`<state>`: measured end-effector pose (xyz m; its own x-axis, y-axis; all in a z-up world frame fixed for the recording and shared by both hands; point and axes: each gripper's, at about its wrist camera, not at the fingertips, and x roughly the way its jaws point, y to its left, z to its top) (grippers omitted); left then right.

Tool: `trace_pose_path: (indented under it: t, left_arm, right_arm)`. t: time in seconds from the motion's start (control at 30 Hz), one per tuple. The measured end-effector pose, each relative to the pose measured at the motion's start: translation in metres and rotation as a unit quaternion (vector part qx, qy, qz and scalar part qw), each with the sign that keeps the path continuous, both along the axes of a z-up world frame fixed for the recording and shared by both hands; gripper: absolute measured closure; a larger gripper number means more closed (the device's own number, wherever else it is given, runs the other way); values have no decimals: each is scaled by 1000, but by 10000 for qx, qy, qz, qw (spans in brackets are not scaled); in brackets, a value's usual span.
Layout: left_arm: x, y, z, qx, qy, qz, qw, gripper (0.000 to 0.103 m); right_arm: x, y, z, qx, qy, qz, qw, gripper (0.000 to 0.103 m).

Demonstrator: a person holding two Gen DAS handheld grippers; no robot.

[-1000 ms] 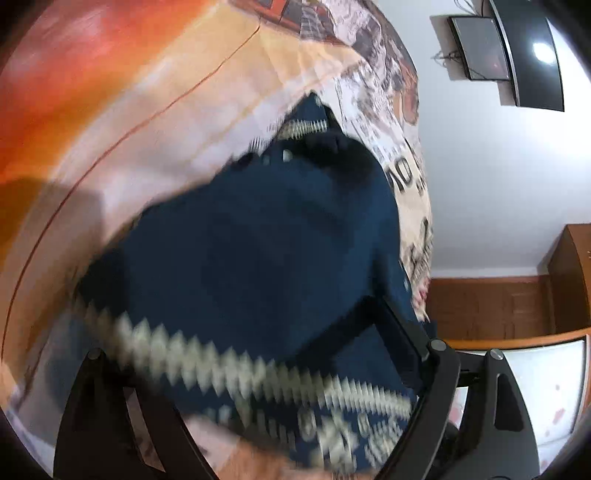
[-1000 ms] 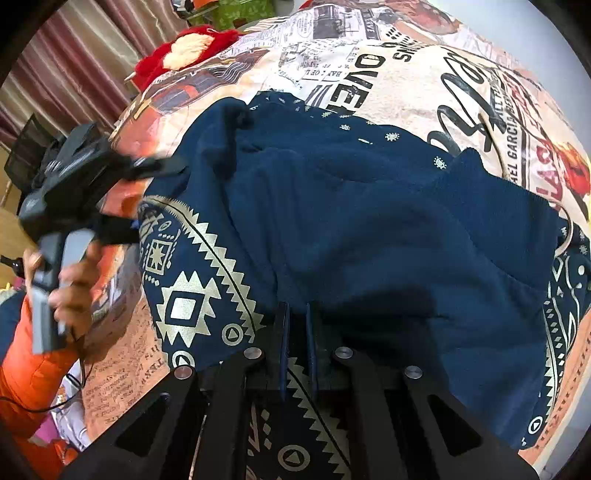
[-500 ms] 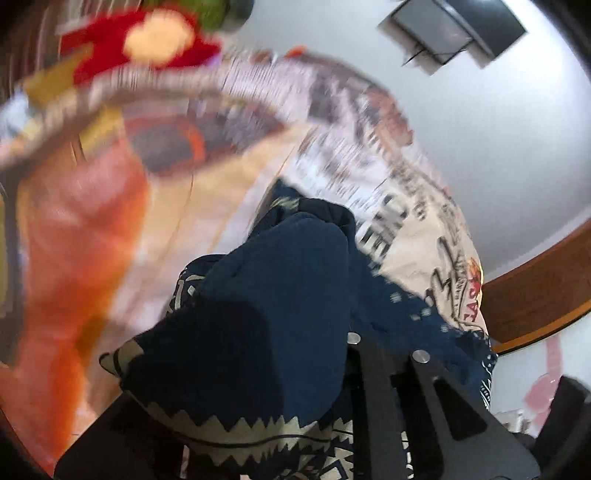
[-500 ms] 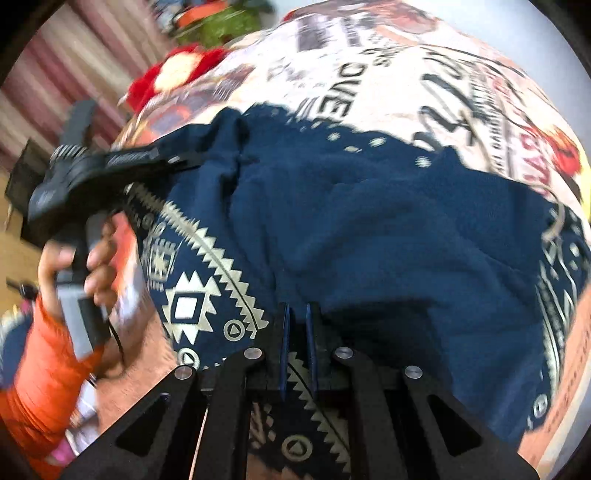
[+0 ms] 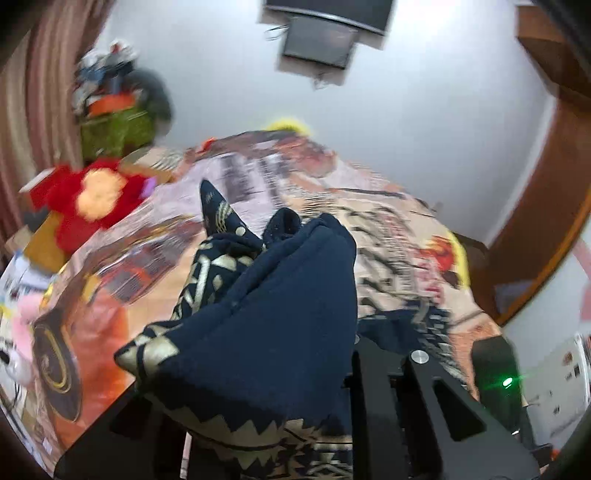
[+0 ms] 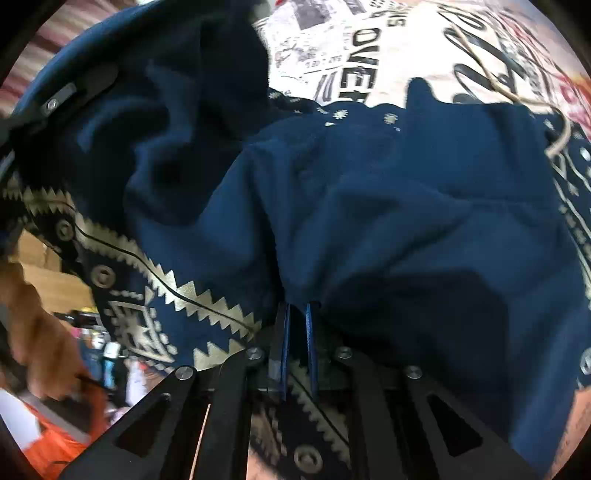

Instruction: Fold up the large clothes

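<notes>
The printed bedspread (image 6: 388, 44) is half covered by the navy garment (image 6: 388, 221): soft, floppy, probably best taken at its patterned hem. Above the bedspread, one bunch is clamped by the left gripper (image 5: 258, 369), another pinched by the fully closed right gripper (image 6: 297, 314).

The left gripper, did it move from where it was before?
Yes. The left gripper, clamped on the blue garment, went up: in the right wrist view it now sits above the printed bedspread, near the picture's top-left, not at mid-left.

Bedroom, domestic: bed with printed bedspread (image 5: 399, 236), red plush toy (image 5: 92, 199) at its far left corner, striped curtain (image 5: 40, 96), wall-mounted screen (image 5: 321, 44), wooden wardrobe (image 5: 546, 206).
</notes>
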<state>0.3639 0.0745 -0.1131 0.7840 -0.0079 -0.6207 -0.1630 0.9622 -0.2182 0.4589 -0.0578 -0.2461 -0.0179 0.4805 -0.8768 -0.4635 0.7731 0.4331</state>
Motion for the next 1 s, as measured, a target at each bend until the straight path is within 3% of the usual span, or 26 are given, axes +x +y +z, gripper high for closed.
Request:
trace_pose_path:
  t: [0.1,0.23,0.37,0.4,0.47,0.53,0.63,0.7,0.77,0.83,0.93,1.0]
  left_arm:
    - [2,-43,14,113,-123,-501,9986,88]
    - [-5,-113,16,317,-132,-1403,9895,88]
    - [-13,-171,-18,517,444,-2337,9699,87]
    - [-15,-183,-33,642,709,-2574,9615,87]
    - [-21,-195,-56,899,1046,-2767,9510,87]
    - [-29,-195,-65,1076,1117,-2793,9476,85]
    - [-39,-177,-53,733,1136,-2899,9475,69]
    - [-50,-172,-40,364,1163,-3132,9418,44]
    - [-60,-163,-26,50,1144,-3264,9383,37]
    - [-69,-152,-6,-109,989,-3249,9405,37]
    - [-76,-127,20,-33,560,-2900,9554,35]
    - [-74,-107,29,129,265,-2554,9664,24]
  right_arm:
    - [-4,-34,28,275,-310,-393,9984,98]
    - [-23,-104,76,201,-1246,-1041,9865,98]
    - [-44,-181,104,261,-1629,-1785,9700,98]
    - [-49,-197,108,226,-1672,-1937,9665,98]
    - [-56,-222,114,115,-1737,-2139,9612,98]
    - [-68,-235,117,13,-1807,-2224,9581,98]
    - [-78,-238,115,8,-1800,-2113,9607,98]
    - [-82,-237,110,-18,-1785,-2056,9622,98]
    - [-76,-232,109,90,-1751,-2012,9637,98]
    - [-79,-233,110,293,-1709,-1998,9644,98]
    - [-72,-225,121,733,-1588,-1947,9651,98]
    - [-63,-215,127,971,-1434,-1869,9670,98]
